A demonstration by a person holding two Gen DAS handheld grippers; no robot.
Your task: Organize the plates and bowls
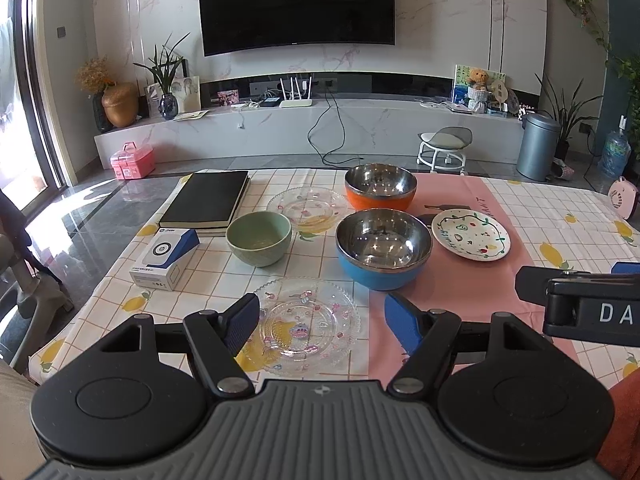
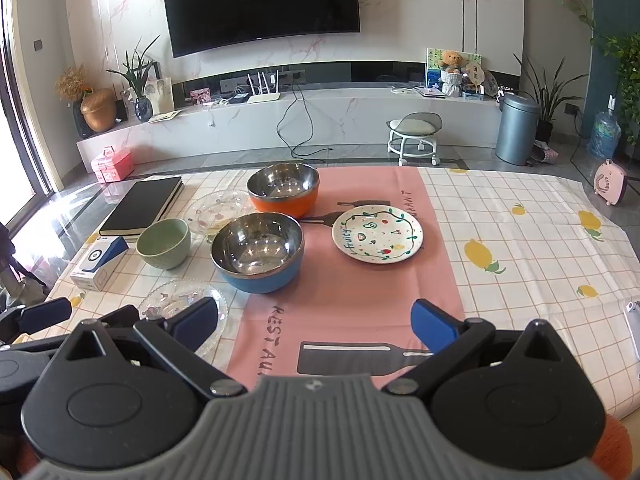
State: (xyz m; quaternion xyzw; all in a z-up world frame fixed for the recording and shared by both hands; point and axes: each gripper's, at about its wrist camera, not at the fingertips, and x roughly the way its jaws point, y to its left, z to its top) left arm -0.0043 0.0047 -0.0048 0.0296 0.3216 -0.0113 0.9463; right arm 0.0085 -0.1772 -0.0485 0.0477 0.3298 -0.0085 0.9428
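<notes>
Checked tablecloth (image 1: 200,280) with lemon prints covers the table, crossed by a pink runner (image 2: 360,292). Nearest, the left gripper (image 1: 320,320) is held wide apart, empty, above a clear glass plate (image 1: 308,324); the right gripper (image 2: 320,324) is likewise spread and empty over the runner. Beyond are seen a blue bowl (image 1: 382,250), a green bowl (image 1: 259,238) and a painted plate (image 2: 377,234). Farther off stand a second glass plate (image 1: 308,208), an orange bowl (image 1: 380,188) and a black notebook (image 1: 206,200).
</notes>
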